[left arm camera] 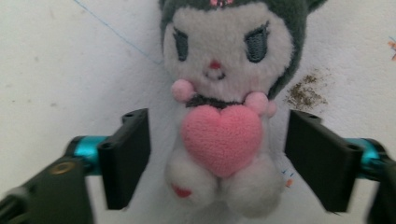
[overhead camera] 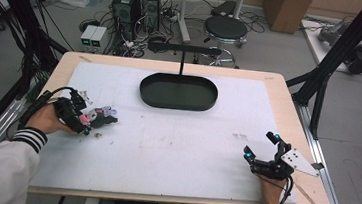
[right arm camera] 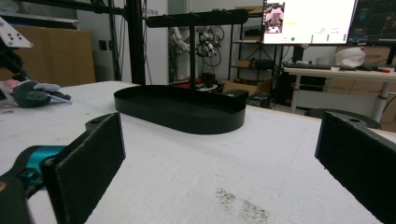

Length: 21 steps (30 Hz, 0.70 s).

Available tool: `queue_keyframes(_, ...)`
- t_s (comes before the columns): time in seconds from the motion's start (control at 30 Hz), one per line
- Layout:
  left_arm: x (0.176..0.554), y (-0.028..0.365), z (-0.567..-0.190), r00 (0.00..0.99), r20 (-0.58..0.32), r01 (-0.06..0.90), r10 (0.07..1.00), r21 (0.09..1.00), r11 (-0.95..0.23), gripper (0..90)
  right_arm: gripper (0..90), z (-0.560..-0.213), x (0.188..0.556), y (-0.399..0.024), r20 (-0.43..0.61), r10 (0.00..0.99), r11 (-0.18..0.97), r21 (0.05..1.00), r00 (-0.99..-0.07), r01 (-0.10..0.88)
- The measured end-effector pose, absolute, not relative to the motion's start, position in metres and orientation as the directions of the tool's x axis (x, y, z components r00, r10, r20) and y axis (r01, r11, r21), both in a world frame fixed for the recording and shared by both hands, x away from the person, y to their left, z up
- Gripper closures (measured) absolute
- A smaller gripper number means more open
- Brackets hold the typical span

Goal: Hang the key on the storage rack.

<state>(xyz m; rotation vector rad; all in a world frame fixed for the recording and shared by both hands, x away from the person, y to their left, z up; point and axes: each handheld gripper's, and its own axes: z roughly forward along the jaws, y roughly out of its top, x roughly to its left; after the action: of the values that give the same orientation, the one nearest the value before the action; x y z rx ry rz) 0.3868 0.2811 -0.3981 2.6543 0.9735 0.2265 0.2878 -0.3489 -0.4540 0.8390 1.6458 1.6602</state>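
At the left of the white-covered wooden table (overhead camera: 270,98), the left gripper (overhead camera: 83,119) lies low over a small plush doll with a white face, dark grey hood and pink felt heart (left arm camera: 223,116), which lies on the white sheet; its jaws stand half open on either side of the doll's body with a gap at each pad, gripping nothing. Farther right sits a black oval metal tray with an upright T-shaped stand (overhead camera: 178,91), bearing no readable writing. At the right edge the right gripper (overhead camera: 261,145) rests with jaws wide apart and empty.
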Motion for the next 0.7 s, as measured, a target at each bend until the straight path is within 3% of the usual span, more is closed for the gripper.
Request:
queue_keyframes(0.03,0.3870,0.2808,-0.3982,0.757,0.037,0.605,0.653,0.337,-0.721,28.8,0.5,-0.4540,0.2880,-0.3490,-0.003,0.810,-0.004,1.000,-0.586,-0.011)
queue_keyframes(0.1,0.3872,0.2810,-0.3977,0.764,0.029,0.601,0.645,0.333,-0.727,44.3,0.6,-0.4540,0.2880,-0.3490,-0.004,0.810,-0.003,1.000,-0.586,-0.011)
queue_keyframes(0.17,0.3869,0.2810,-0.3977,0.763,0.028,0.604,0.646,0.327,-0.727,49.0,0.6,-0.4540,0.2877,-0.3489,0.000,0.809,-0.006,1.000,-0.587,-0.008)
queue_keyframes(0.47,0.3845,0.2810,-0.3961,0.756,0.040,0.606,0.653,0.334,-0.722,55.9,0.5,-0.4541,0.2878,-0.3491,-0.001,0.810,-0.005,1.000,-0.587,-0.008)
queue_keyframes(0.7,0.3840,0.2798,-0.3929,0.753,0.053,0.595,0.656,0.373,-0.712,56.2,0.6,-0.4540,0.2879,-0.3488,0.003,0.809,-0.010,1.000,-0.588,-0.008)
